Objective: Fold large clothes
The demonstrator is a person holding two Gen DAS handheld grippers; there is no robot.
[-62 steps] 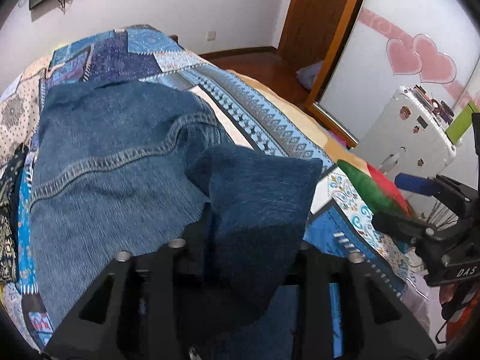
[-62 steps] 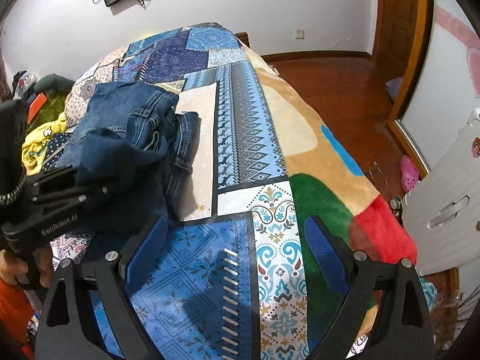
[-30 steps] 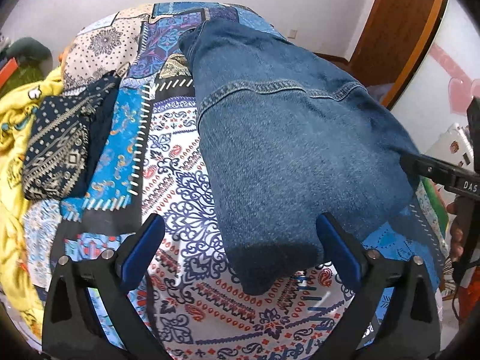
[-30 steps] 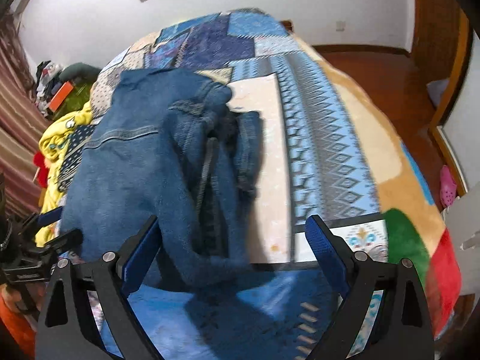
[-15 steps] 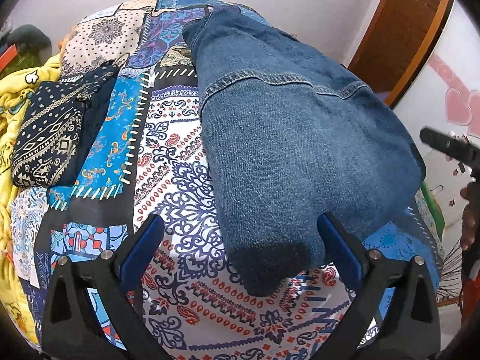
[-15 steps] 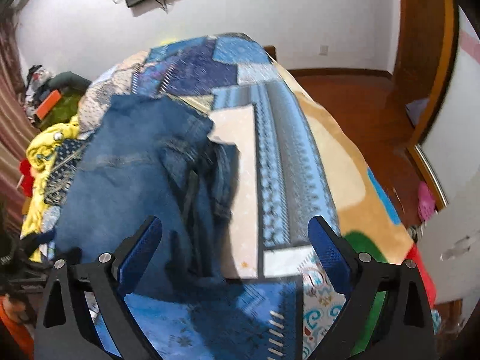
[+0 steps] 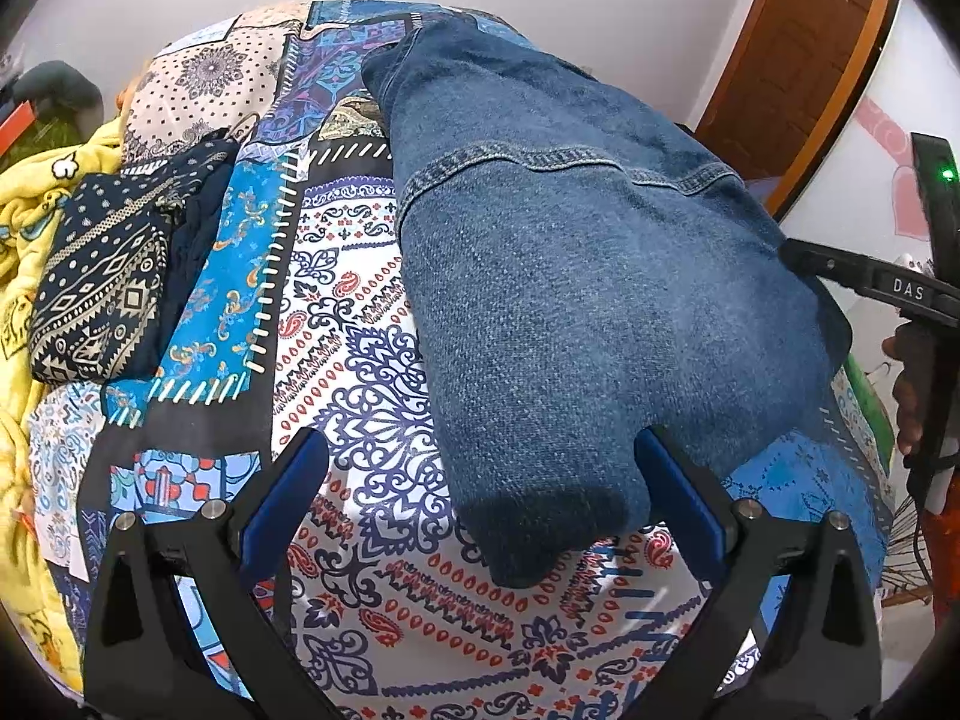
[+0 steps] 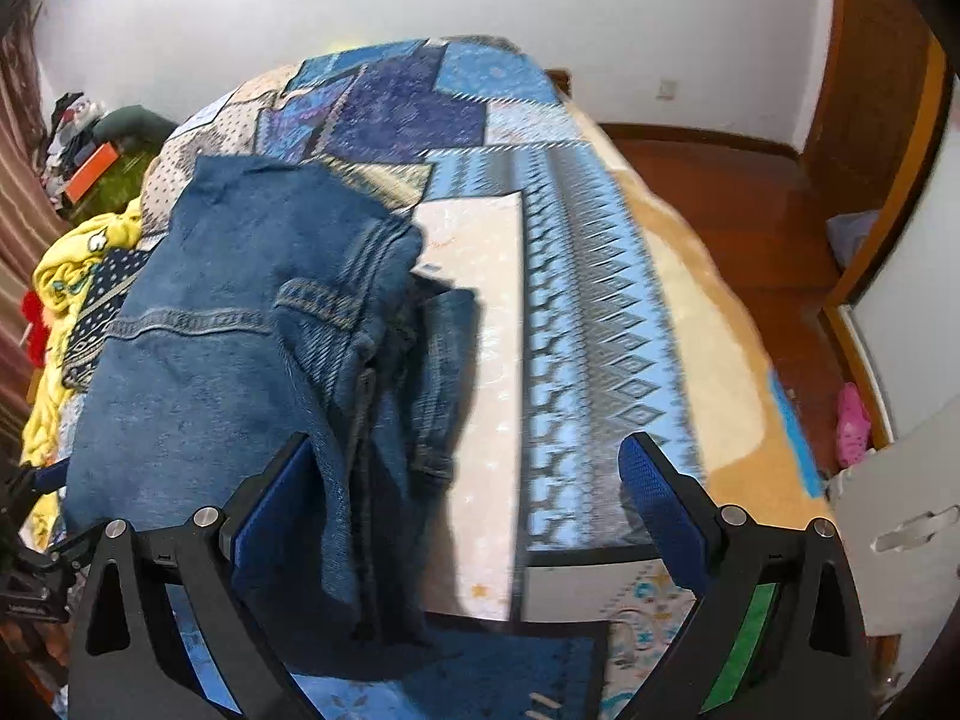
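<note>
A blue denim garment (image 7: pixel 576 276) lies folded into a long bundle on the patterned bedspread (image 7: pixel 360 372). My left gripper (image 7: pixel 480 492) is open and empty, with the near folded end of the denim between its blue pads (image 7: pixel 282 492). In the right wrist view the denim (image 8: pixel 252 348) lies at the left with layered edges showing. My right gripper (image 8: pixel 468 504) is open and empty above the bundle's right edge. The right gripper's black body (image 7: pixel 882 288) shows at the right of the left wrist view.
A dark patterned folded cloth (image 7: pixel 108 276) and yellow fabric (image 7: pixel 24 228) lie at the bed's left side. A wooden door (image 7: pixel 798 60) and wooden floor (image 8: pixel 720 180) are to the right. A white case (image 8: pixel 900 516) stands by the bed.
The left gripper let go of the denim and now stands open over the folded end. The right gripper moved nearer, over the bundle's right edge. The denim lies flatter on the bed.
</note>
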